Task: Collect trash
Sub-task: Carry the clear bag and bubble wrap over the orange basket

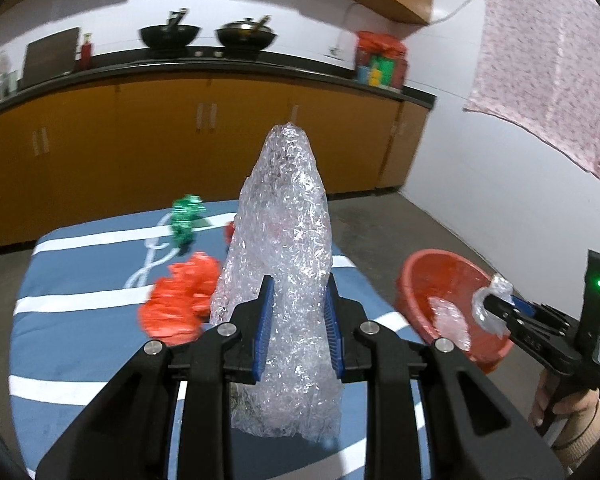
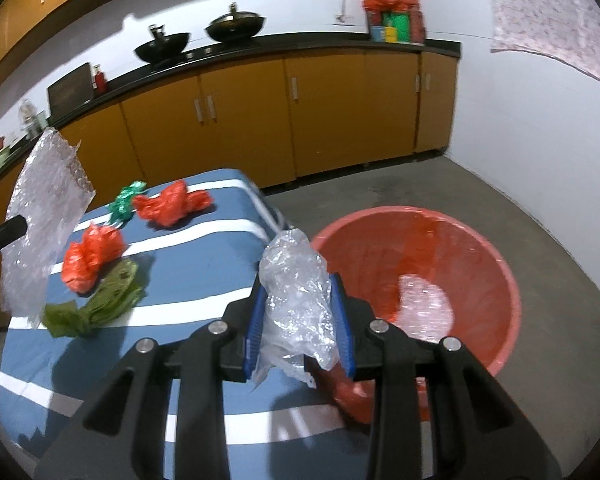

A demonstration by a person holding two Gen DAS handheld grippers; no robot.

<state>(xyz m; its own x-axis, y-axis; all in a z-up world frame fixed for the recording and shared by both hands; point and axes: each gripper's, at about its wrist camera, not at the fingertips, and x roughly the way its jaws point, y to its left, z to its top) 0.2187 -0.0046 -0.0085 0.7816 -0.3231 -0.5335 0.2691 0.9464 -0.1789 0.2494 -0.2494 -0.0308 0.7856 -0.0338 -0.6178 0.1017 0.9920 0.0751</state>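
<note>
Crinkly bubble wrap (image 1: 288, 248) stands up between the blue pads of the left claw (image 1: 299, 292), clamped tight on it, lifted over the striped blue-and-white bed (image 1: 80, 336). Right claw (image 2: 302, 300) is closed on a wad of clear plastic (image 2: 296, 304), held near the bed's edge just beside the red basin (image 2: 496, 264) on the floor. Basin already has a clear plastic piece (image 2: 424, 304) inside. Left on the bed: two red bags (image 2: 92, 256) (image 2: 172, 204), a green shiny wrapper (image 2: 126, 200), an olive green bag (image 2: 100, 304). Hand (image 1: 568, 408) grips the right claw's handle. Two black woks (image 1: 208, 34) sit on the counter (image 1: 220, 68) behind.
</note>
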